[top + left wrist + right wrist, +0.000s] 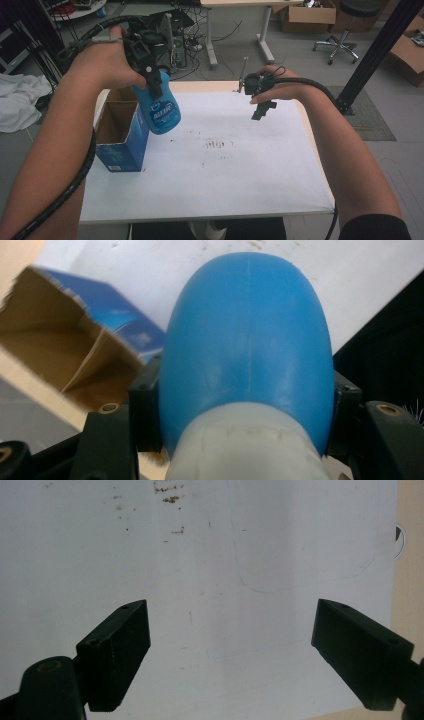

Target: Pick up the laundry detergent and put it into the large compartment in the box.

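Table point(225, 175): white sheet covers most of the top, with a wooden edge showing at the far side and at the right; small brown specks lie near the middle, and a faint blue outline is drawn on the sheet in the right gripper view.
Box point(121, 131): blue cardboard carton standing open-topped on the left edge of the table, brown inside, flaps up; in the left gripper view point(85, 347) it lies below and to the left of the bottle.
Bottle point(161, 104): blue plastic, white label with blue lettering, pale cap end; it hangs in the air above the table just to the right of the box, touching neither, with the cap end up at the gripper and the rounded base point(248, 340) pointing down.
Left gripper point(152, 75): held high over the near-left part of the scene; its two black jaws pinch the bottle's upper part, one pad on each side, as the left gripper view shows.
Right gripper point(262, 111): held over the far right part of the table, well apart from the bottle; jaws spread wide with nothing between them point(230, 655), looking down on bare white sheet.
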{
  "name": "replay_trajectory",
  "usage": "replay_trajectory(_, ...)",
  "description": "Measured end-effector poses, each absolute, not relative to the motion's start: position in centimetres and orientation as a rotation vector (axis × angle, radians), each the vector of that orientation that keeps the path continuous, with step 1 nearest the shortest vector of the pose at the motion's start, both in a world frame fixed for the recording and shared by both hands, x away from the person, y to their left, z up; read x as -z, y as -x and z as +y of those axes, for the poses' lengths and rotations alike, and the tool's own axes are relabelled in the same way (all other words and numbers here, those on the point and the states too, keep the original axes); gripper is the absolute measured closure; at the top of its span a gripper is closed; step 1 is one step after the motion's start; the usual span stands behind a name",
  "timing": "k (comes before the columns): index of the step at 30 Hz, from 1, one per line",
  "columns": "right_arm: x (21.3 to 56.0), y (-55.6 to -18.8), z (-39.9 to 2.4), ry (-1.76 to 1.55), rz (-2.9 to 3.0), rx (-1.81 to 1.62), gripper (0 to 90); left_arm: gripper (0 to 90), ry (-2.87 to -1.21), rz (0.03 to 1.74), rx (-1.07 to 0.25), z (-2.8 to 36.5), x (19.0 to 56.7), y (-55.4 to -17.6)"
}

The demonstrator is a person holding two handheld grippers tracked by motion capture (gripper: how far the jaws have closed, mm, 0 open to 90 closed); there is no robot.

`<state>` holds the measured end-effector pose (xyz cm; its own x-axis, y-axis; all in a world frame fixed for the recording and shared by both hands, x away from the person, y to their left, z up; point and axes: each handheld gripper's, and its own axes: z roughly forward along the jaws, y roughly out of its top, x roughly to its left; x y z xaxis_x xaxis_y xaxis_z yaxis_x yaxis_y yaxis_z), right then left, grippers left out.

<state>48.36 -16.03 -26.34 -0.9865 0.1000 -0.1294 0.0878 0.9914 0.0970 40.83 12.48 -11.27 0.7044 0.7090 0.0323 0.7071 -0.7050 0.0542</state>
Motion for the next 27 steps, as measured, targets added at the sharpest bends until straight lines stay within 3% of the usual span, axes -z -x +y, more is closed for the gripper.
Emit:
replay_trajectory(11,26.3,-48.2,-15.9,-0.129,2.997,-0.143,15.7,38.1,-2.681,1.583,-0.034,15.2,8.7,-41.8)
replay_trajectory(27,26.3,-48.2,-15.5,-0.104,2.994,-0.159,15.7,38.1,-2.359,2.004,-0.025,20.5,6.7,-41.5)
